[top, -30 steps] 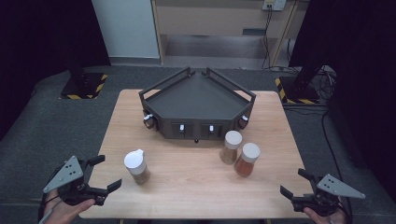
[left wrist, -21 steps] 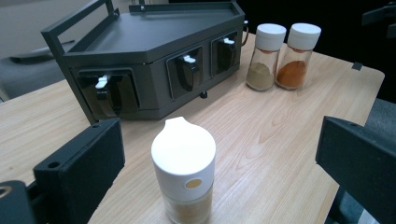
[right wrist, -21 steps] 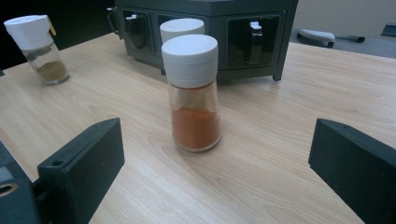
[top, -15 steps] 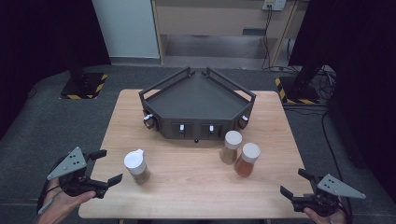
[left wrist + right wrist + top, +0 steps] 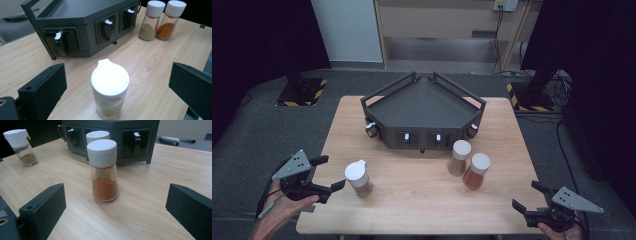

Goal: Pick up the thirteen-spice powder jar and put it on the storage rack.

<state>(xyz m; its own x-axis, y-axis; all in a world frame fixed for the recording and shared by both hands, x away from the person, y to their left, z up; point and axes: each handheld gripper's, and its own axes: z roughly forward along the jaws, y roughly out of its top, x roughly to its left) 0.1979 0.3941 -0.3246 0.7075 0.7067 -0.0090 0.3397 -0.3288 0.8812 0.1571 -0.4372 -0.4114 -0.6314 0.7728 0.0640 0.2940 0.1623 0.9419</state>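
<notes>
Grey carpeted floor surrounds a light wooden table at centre frame of the high view; dark curtains fill the upper corners.

Item: dark grey wedge-shaped rack, upper middle of the table, with white-tipped clips along its front face.

Item: spice jar with a white flip-top lid, lower left of the tabletop, upright, a little tan powder at the bottom. In the left gripper view it stands at lower centre, between the two jaws and clear of both.

Item: jar of tan powder, white cap, right of centre, just in front of the rack.

Item: jar of orange-red powder, white cap, just beside the tan one. In the right gripper view it stands at centre, ahead of the jaws, untouched.

Item: left gripper, lower left, at the table's edge near the flip-top jar, jaws spread wide, holding nothing.

Item: right gripper, lower right corner, at the table's edge, jaws spread wide, holding nothing.
</notes>
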